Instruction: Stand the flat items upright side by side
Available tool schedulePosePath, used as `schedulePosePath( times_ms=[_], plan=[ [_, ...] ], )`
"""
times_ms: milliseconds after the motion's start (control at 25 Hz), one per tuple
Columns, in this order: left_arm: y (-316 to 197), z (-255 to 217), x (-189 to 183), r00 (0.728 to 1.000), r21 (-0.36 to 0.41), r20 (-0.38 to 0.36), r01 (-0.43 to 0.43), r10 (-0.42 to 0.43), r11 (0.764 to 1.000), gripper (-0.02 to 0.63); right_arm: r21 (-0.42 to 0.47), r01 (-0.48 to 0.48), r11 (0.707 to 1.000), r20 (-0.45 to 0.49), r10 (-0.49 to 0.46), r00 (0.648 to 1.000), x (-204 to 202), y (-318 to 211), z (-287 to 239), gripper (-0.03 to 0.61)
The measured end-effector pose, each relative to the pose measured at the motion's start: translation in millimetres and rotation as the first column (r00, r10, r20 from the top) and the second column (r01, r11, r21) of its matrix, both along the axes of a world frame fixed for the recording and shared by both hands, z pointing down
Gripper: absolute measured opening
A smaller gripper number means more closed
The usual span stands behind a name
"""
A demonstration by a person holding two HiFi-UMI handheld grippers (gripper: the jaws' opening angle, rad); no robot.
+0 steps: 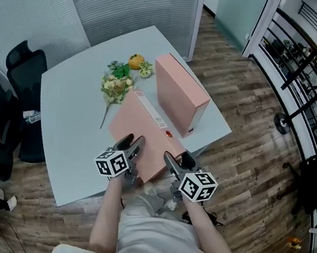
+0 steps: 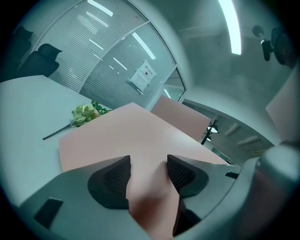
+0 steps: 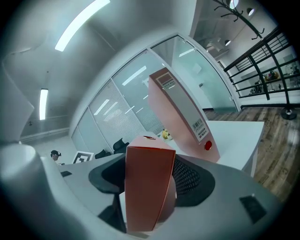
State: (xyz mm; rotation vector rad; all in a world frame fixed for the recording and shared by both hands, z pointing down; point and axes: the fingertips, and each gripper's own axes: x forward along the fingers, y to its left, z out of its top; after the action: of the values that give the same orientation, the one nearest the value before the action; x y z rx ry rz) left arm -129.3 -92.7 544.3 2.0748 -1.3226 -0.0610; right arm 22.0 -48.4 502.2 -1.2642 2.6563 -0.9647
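Observation:
A pink box folder stands upright on the pale table at the far right. A second pink folder lies flat in front of it, with its near end at the table's front edge. My left gripper holds that near end at its left side, and the folder's pink face fills the gap between the pads. My right gripper grips the right corner, where the folder's end sits tight between its jaws. The upright folder rises just beyond, labelled spine toward me.
A bunch of artificial flowers and an orange fruit lie on the table left of the folders. Black office chairs stand at the table's left side. Wooden floor lies to the right, beyond the table edge.

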Motion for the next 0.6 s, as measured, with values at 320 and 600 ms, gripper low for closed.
schedulePosePath(
  times_ms=[320,600],
  plan=[
    [2.0,-2.5,-0.6,0.998,-0.001,-0.058,0.014,-0.014,1.0,0.239,0.058,0.008,0.998,-0.056,-0.005,0.998,-1.9,3.2,-9.4,0.308],
    [4.0,-2.2,-5.3,0.994,-0.012,-0.106,0.032,-0.033,0.999,0.242,0.101,0.018,0.995,-0.103,-0.007,0.995,-7.0,5.0,-15.8,0.308]
  ],
)
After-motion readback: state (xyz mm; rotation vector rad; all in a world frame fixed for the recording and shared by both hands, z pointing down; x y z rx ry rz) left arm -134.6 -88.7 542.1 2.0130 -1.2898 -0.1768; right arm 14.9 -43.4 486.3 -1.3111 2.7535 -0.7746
